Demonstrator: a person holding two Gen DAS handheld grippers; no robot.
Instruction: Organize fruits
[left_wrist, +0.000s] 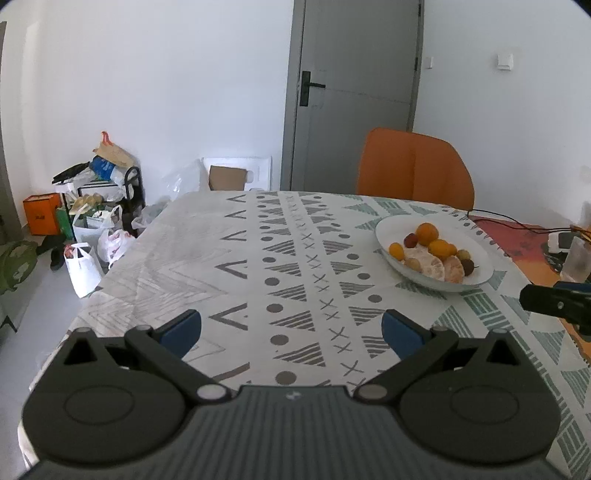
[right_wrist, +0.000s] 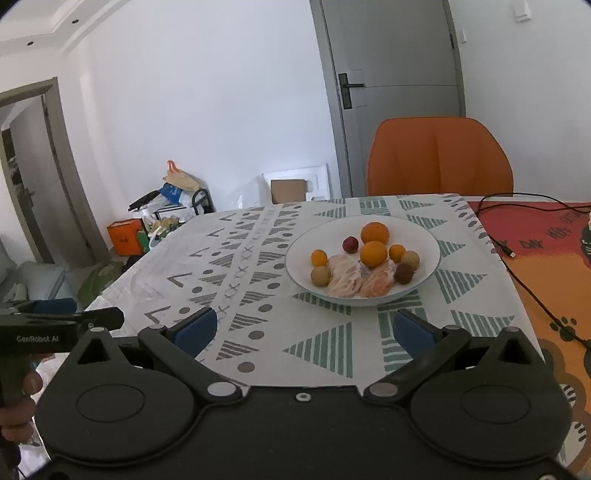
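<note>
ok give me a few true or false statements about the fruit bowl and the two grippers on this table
1. All the fruit sits in the white bowl. True.
2. The right gripper is shut on an orange. False: its jaws stand wide open with nothing between them, short of the bowl.
3. The peeled citrus segments lie at the near side of the bowl. True.
4. The left gripper hovers right over the bowl. False: it is over bare patterned tablecloth, with the bowl off to its right.
5. The chair behind the table is grey. False: it is orange; the door is grey.
6. A black cable lies to the right of the bowl. True.
</note>
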